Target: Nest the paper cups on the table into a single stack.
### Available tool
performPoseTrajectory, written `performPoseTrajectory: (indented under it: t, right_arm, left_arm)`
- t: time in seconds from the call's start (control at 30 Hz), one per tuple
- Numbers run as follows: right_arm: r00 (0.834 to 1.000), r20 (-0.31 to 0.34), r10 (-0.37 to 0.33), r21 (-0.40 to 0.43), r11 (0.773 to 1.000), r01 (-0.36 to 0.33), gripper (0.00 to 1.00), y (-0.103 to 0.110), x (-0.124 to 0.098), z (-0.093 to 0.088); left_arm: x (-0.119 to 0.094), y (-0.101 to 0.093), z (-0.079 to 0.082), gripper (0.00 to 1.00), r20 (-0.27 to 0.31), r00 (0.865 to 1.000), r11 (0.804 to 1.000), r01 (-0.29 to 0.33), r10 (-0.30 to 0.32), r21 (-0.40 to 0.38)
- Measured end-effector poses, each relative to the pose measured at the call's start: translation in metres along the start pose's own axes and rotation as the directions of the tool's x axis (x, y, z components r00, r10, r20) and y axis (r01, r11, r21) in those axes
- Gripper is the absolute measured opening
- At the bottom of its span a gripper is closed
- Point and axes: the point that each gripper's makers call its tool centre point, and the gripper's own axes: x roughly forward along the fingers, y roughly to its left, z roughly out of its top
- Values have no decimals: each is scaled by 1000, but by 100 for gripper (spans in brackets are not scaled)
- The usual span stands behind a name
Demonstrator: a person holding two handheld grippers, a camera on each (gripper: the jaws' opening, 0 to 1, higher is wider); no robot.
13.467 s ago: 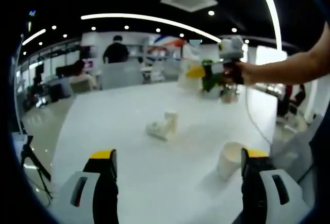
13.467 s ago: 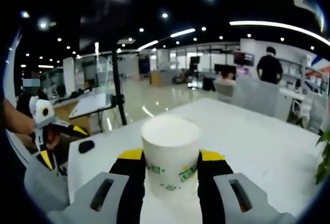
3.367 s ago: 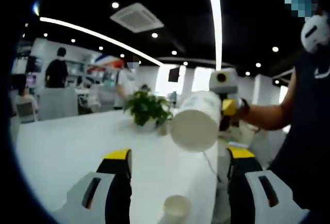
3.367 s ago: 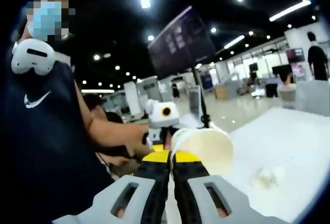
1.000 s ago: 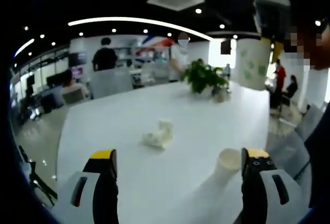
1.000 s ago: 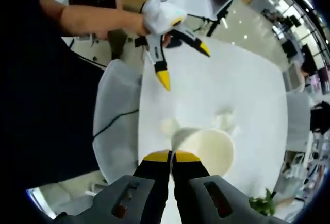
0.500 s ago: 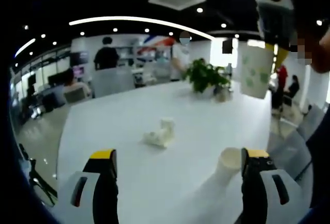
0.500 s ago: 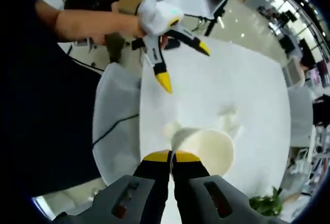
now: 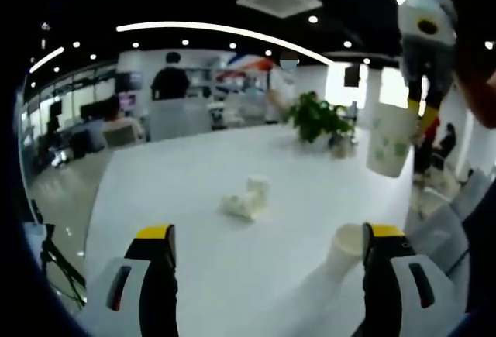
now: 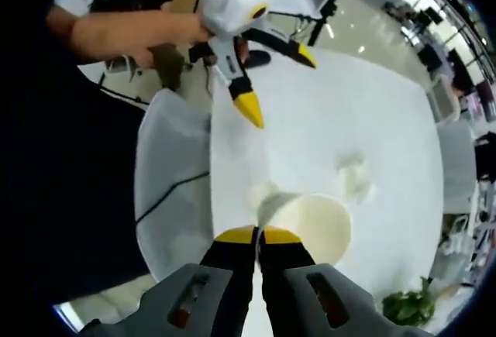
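Observation:
In the right gripper view I look down on the white table. My right gripper is shut on the rim of a white paper cup with its mouth facing the camera. Just beyond it a second cup stands on the table. In the left gripper view that standing cup is close to my right-hand jaw, and the held cup hangs above it under the right gripper. My left gripper is open with nothing in it; from above, the left gripper hovers over the table edge.
A small pile of white cups lies mid-table, and the same pile sits beyond the held cup. A potted plant stands at the far end. A white chair sits by the near edge. People sit and stand behind the table.
The held cup has come lower and closer to the standing cup. The left gripper has stayed open and nearly still.

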Motion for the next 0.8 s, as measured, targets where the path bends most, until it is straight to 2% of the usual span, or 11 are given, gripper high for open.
performPoseTrajectory:
  t: [0.17,0.5,0.8]
  right_arm:
    - [1000,2,-1,10,1000,1,0,0,6,0]
    - [1000,16,7,28,1000,-7,0,4,22,-1]
    - [1000,13,19,42,999,-20,0,8,36,-1]
  left_arm:
    - [2,0,0,98,-17,1000,997,-6,8,79]
    - [4,-3,-5,99,-26,1000,994,20,-17,106]
    - [2,2,-7,99,-31,999,995,10,-7,100]
